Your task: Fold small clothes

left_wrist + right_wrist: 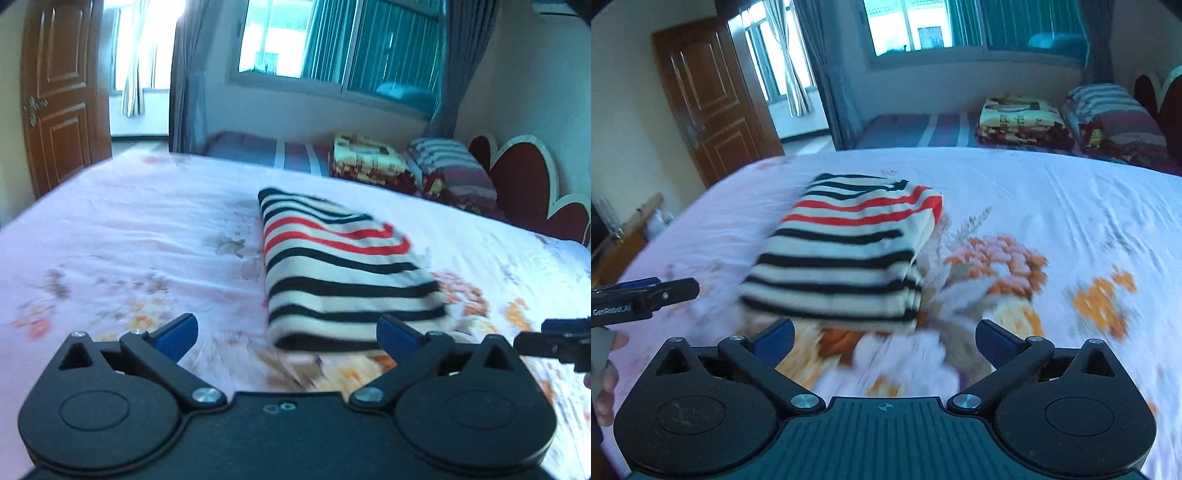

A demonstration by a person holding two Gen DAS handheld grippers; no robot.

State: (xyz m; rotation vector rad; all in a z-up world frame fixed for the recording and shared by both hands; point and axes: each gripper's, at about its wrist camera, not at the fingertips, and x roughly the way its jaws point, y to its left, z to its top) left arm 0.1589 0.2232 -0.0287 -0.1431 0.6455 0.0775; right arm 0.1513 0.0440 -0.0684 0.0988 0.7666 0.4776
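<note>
Releasing appears to be the current step: the left hand-held gripper (286, 338) and right hand-held gripper (884, 341) both stand with jaws wide apart and empty, just short of one striped garment (340, 273) lying folded on the bed (129, 229). Judged complete for this one garment; the next move calls for fetching another piece, none being visible.

My left tongs' camera (286, 338) looks forward and down over bed (129, 229), folded striped garment (343, 273) close ahead, right of centre. My right tongs' camera (884, 341) same tilt, garment left of centre. Both share garment, window wall.
</note>
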